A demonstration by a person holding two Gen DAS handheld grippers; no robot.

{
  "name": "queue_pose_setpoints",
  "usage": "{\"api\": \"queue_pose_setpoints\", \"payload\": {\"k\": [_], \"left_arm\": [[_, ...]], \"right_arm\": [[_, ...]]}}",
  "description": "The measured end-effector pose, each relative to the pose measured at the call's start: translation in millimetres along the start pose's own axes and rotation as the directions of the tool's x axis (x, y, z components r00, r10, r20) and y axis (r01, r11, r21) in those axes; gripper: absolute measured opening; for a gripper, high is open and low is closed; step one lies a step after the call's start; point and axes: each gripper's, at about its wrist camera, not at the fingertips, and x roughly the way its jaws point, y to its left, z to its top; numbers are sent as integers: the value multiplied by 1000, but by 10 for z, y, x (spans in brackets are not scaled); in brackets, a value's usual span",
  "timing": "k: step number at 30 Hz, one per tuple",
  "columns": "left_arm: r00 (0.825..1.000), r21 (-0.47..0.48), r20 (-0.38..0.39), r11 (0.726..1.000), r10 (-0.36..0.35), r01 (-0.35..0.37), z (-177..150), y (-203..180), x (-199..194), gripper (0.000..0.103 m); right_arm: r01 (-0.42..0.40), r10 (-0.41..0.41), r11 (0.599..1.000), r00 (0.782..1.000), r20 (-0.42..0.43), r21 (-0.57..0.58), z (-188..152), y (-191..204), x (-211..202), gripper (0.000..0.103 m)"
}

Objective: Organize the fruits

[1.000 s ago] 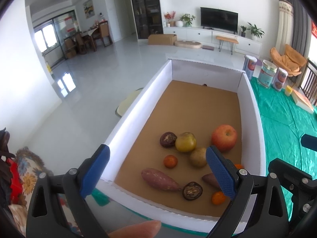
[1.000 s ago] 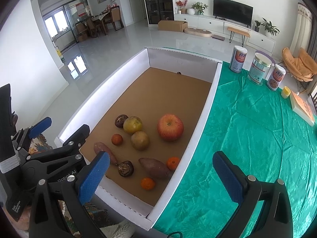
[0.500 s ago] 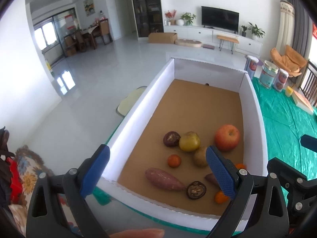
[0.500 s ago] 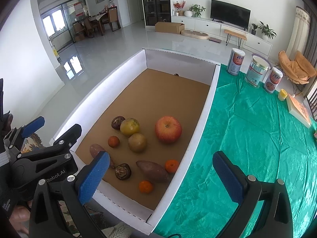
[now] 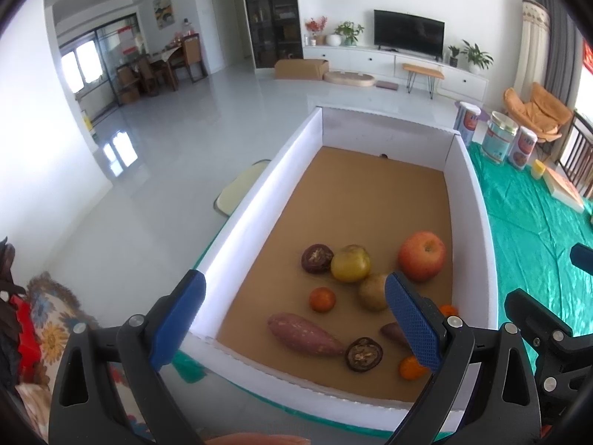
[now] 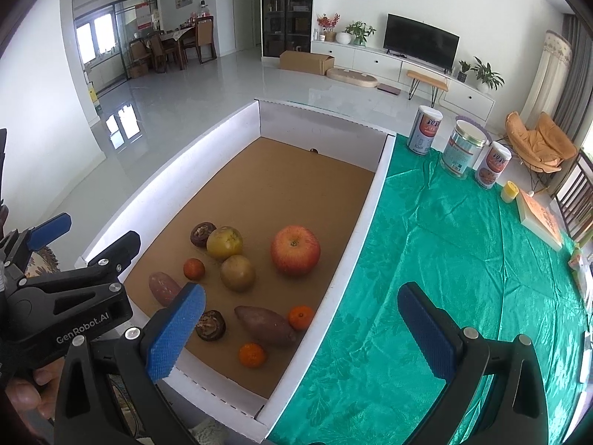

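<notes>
The left gripper (image 5: pixel 294 311) and the right gripper (image 6: pixel 300 328) both hang with fingers spread wide, empty, above the near end of the white box (image 6: pixel 365 200). On the box's brown floor lie an apple (image 6: pixel 295 250), two sweet potatoes, small oranges and other fruit, clustered near the grippers.
</notes>
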Motion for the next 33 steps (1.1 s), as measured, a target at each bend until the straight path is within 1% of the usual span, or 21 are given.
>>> {"api": "queue_pose_setpoints", "payload": {"k": [15, 29, 33], "left_arm": [[1000, -2, -5, 1000, -3, 3, 1, 27, -3, 98], [1000, 0, -4, 1000, -6, 6, -1, 25, -11, 98], [1000, 1, -6, 1000, -28, 28, -1, 32, -15, 98]], "right_arm": [[31, -31, 1000, 999, 21, -2, 12, -1, -64, 103], [32, -32, 999, 999, 9, -2, 12, -7, -38, 103], [29, -29, 1000, 1000, 6, 0, 11, -23, -21, 103]]}}
